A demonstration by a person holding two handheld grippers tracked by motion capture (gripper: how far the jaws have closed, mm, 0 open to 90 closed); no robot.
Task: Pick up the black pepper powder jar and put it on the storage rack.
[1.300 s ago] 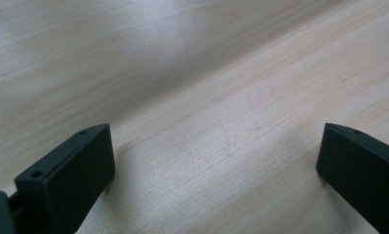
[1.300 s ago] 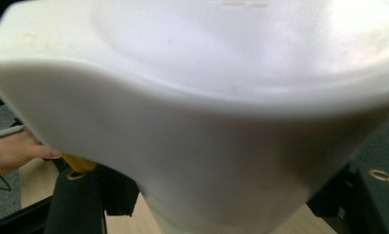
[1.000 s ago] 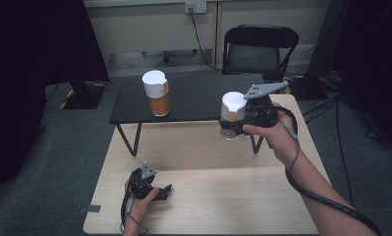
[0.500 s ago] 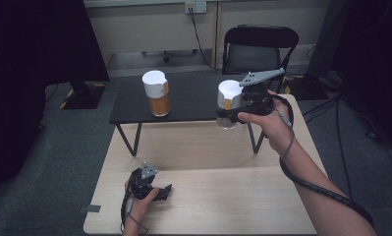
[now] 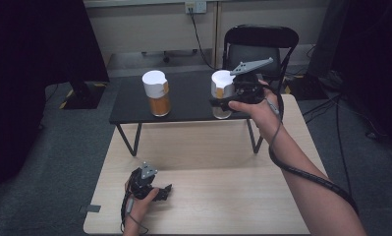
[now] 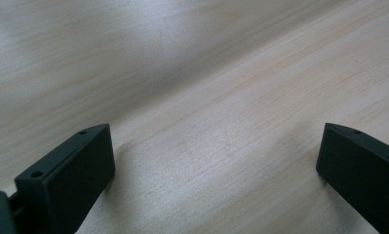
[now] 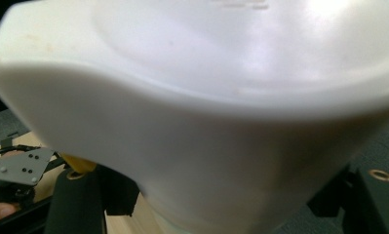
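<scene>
Pale wood grain is all the left tool's point(image 6: 216, 161) own camera gets: its two black jaws stand wide apart with bare light desk point(image 6: 206, 73) between them. From the high view you can see that left tool point(image 5: 154, 189) is resting low on the near part of the light desk point(image 5: 223, 162), gripped by the left hand point(image 5: 137, 206), but the gap between the jaws is too small to judge from up there. Further back sits a small black desk point(image 5: 188, 93), and toward its left stands a jar with a white lid point(image 5: 155, 92) and amber contents, well apart from everything else. Moving right, the right tool point(image 5: 223, 101) is clamped on a second white-lidded jar point(image 5: 221, 93) at the black desk's front right edge; can't tell if it's touching the surface. The right tool's camera is almost all white lid point(image 7: 206, 97) up close, jaws pressed in on both sides, with the left tool's grey plate point(image 7: 19, 168) peeking in at lower left. A black folding chair point(image 5: 260, 42) stands behind.
</scene>
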